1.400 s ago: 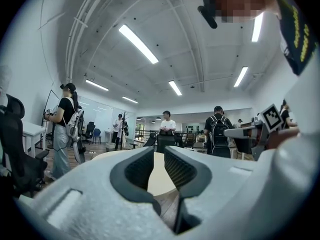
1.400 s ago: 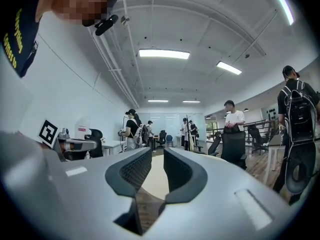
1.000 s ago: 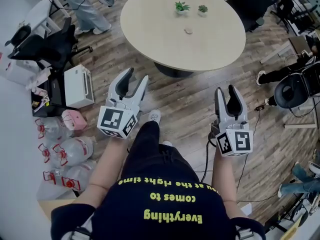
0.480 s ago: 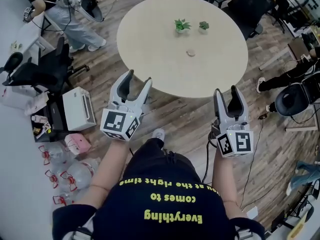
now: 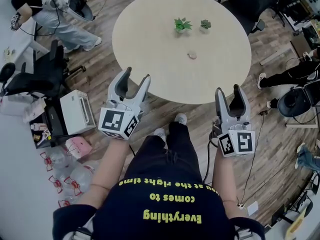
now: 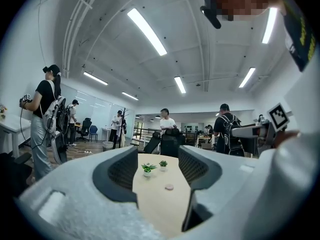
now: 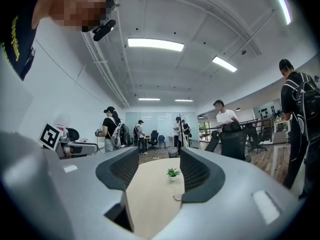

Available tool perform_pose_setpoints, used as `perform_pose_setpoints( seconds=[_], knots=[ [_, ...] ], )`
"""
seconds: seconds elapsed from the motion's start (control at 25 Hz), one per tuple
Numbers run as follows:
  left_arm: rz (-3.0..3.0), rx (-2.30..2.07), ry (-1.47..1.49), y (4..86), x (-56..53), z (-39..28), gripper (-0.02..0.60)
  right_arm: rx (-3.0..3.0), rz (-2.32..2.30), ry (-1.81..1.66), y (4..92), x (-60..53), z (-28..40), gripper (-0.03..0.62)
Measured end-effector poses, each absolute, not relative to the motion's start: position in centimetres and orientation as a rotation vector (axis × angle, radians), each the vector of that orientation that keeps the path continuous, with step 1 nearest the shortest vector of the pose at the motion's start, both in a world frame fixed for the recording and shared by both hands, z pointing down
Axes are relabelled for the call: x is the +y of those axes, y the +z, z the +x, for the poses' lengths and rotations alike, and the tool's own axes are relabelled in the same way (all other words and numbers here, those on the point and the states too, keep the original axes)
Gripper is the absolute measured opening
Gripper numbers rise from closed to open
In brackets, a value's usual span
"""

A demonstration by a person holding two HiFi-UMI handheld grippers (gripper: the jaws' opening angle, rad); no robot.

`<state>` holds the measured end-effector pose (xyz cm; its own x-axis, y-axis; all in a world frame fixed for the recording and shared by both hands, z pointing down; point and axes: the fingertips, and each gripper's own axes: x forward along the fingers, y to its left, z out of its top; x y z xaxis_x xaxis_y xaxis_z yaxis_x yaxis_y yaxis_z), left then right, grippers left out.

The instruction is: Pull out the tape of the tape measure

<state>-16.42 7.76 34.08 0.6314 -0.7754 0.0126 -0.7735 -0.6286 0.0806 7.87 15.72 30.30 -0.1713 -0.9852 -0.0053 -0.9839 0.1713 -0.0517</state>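
A small round beige tape measure lies on the round pale table, beyond both grippers and apart from them. It shows between the jaws in the left gripper view and partly behind the right jaw in the right gripper view. My left gripper is held in the air near the table's front edge, open and empty. My right gripper hangs over the wooden floor just short of the table, its jaws opening with nothing between them.
Two small potted plants stand behind the tape measure. A white box and several water bottles sit on the floor at the left. Black office chairs stand at the right; a person stands at the far left.
The table has come nearer as the person walked toward it. Both grippers' jaws have spread wider.
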Motion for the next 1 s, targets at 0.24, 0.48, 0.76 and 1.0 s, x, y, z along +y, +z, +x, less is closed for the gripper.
perform_pose_setpoints(
  seconds=[0.24, 0.48, 0.76, 1.0],
  knots=[
    [2.741, -1.326, -0.027, 35.0, 4.1, -14.7, 0.272, 2.423, -1.946, -0.061, 30.9, 10.8, 9.2, 0.258],
    [2.695, -1.417, -0.039, 34.5, -1.8, -12.1, 0.272, 2.495, -1.865, -0.048, 30.5, 3.5, 12.1, 0.265],
    [2.647, -1.522, -0.041, 34.5, -7.4, -9.0, 0.272, 2.583, -1.759, -0.046, 30.4, -3.6, 15.4, 0.27],
    [2.6, -1.567, -0.029, 35.2, -9.6, -8.4, 0.272, 2.639, -1.701, -0.066, 31.2, -6.6, 16.1, 0.27]
  ],
)
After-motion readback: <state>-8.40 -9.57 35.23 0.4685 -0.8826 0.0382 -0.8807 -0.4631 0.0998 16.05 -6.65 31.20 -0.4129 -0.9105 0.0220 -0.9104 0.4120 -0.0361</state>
